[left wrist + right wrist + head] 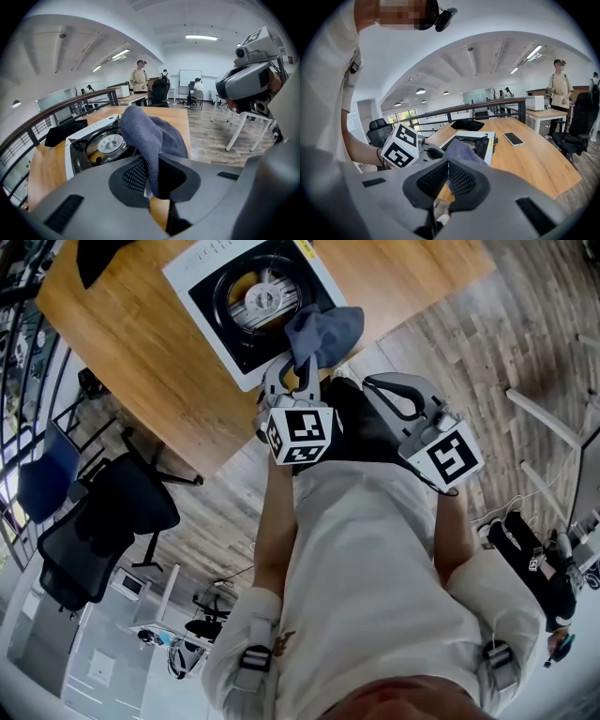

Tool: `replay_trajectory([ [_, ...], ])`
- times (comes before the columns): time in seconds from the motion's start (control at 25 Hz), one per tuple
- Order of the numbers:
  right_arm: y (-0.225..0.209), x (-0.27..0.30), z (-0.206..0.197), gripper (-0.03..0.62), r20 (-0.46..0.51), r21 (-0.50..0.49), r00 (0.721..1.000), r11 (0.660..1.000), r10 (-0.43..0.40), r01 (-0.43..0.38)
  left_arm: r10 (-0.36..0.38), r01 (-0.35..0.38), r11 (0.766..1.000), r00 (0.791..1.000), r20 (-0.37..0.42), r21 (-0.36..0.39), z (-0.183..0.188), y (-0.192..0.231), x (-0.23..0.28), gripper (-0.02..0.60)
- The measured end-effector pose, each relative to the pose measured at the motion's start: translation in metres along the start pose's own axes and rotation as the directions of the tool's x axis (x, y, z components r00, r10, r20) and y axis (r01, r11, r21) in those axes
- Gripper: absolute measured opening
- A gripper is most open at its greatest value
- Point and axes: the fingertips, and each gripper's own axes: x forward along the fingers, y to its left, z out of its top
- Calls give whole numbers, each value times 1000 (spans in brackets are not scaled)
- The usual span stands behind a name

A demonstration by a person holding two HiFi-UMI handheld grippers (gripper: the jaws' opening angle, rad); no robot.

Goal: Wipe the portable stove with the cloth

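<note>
Looking down from the head: can see the left tool (298,371) pinching a blue-grey cloth (323,332) by one bunched end. Holds the cloth up over the near corner of the stove (202,273); cannot tell if the cloth touches the stove or only hangs above. Sits on the wooden worktop (141,352), close to the near edge and turned a bit crooked to that edge. Shows the right tool (380,385) off to the right, out past the worktop edge and over the floor, farther from the stove than the left one

Looking along the left tool (154,185): closed on a fold of the cloth (150,136), with the rest flopping up and over in front. Puts the stove (77,138) ahead and a little to the left, round burner in the middle, just beyond the cloth. Means a short push forward and left should bring the cloth onto the stove top

Looking along the right tool (447,180): pressed shut with nothing in between. Shows the left tool (401,145) and the cloth (461,150) ahead, then the stove (483,140) behind them, and a phone (513,138) lying flat on the worktop (534,161) just beside the stove. Best to wipe with the left hand, being the nearer one and the one with the cloth
</note>
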Motion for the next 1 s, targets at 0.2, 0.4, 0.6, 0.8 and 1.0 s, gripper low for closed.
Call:
replay_trajectory([
  [0.2, 16, 13, 6, 25, -1, -11, 1000, 1000, 21, -21, 13, -13, 1000, 1000, -3, -11, -11, 12, -11, 55],
  [0.4, 27, 22, 8, 25, -7, -26, 999, 999, 40, -40, 31, -31, 999, 999, -8, -34, -21, 23, -21, 55],
  [0.6, 36, 28, 12, 25, -12, -46, 998, 997, 57, -57, 57, -57, 997, 998, -16, -59, -31, 33, -31, 55],
  [0.8, 45, 36, 16, 25, -16, -56, 997, 996, 72, -73, 86, -88, 993, 996, -30, -76, -44, 47, -43, 55],
  [1.0, 55, 42, 19, 25, -22, -69, 996, 994, 87, -88, 115, -118, 989, 992, -45, -89, -57, 61, -56, 55],
])
